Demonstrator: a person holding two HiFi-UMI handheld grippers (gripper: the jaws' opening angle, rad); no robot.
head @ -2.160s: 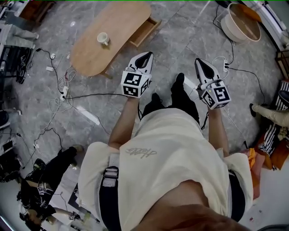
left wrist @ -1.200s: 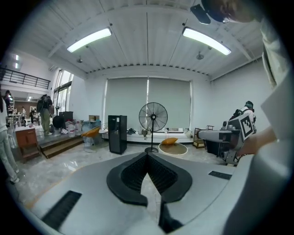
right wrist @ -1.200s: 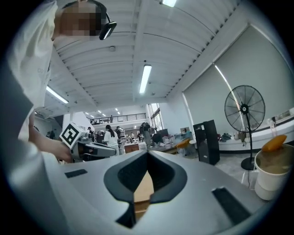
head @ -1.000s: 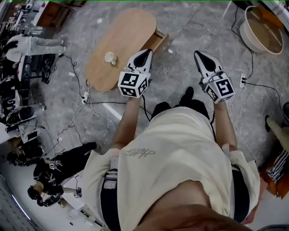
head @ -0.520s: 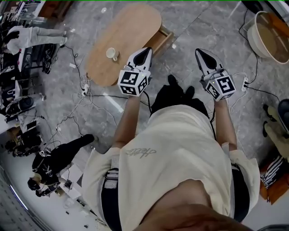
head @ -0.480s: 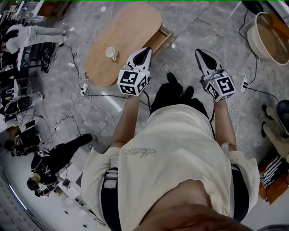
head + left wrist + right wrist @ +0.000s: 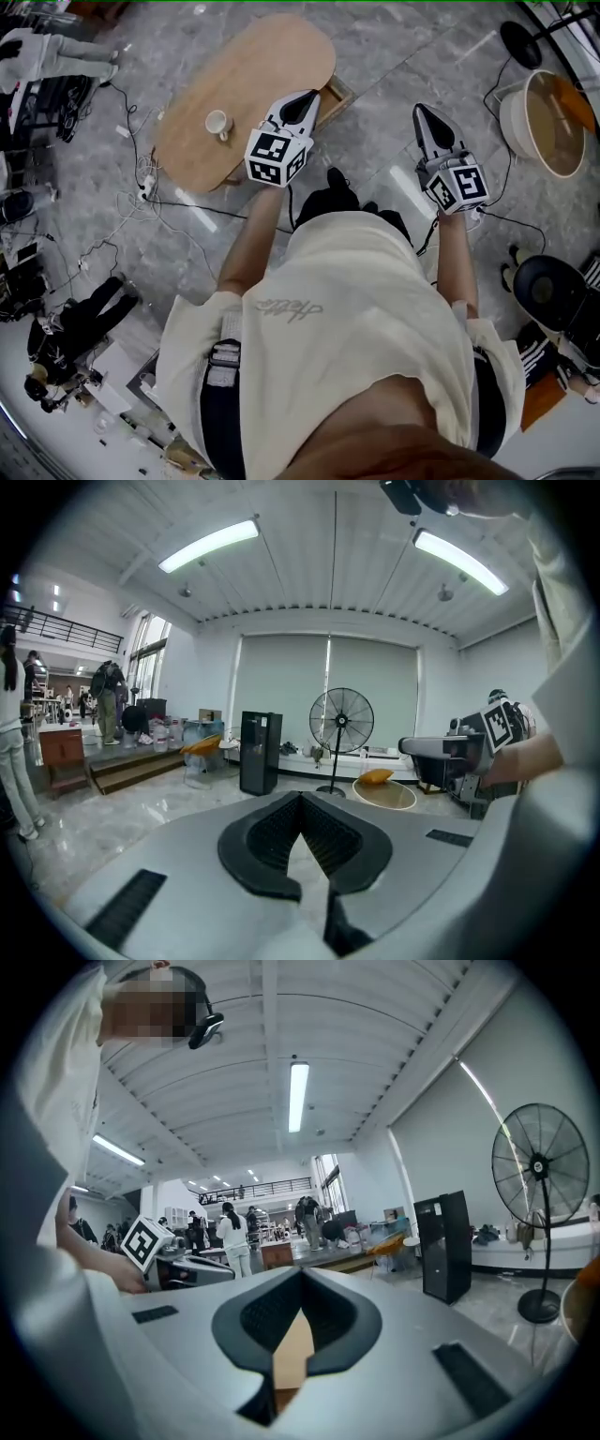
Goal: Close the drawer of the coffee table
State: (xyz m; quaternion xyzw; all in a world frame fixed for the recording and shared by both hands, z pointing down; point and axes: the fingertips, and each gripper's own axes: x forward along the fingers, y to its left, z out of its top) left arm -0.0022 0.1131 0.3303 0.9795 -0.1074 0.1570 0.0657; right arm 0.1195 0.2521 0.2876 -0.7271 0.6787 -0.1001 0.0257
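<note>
The oval wooden coffee table (image 7: 246, 82) stands on the grey stone floor at the top of the head view, with a small cup (image 7: 217, 123) on it. Its drawer (image 7: 337, 91) sticks out open on the right side. My left gripper (image 7: 307, 97) is held in the air, shut and empty, its tip overlapping the table edge beside the drawer. Also shut and empty, my right gripper (image 7: 419, 112) hangs over bare floor to the right of the drawer. The left gripper view shows that gripper (image 7: 300, 799) pointing out level into the room, and so does the right gripper view for the right gripper (image 7: 300, 1277).
Cables and a power strip (image 7: 143, 183) lie left of the table. A round tub (image 7: 547, 120) sits at the far right, a black stool (image 7: 551, 292) below it. A standing fan (image 7: 340, 723) and a black cabinet (image 7: 259, 752) stand across the room. People stand at the left.
The person has stepped closer to the table. The left gripper's tip now overlaps the table edge by the drawer. Both grippers stay shut.
</note>
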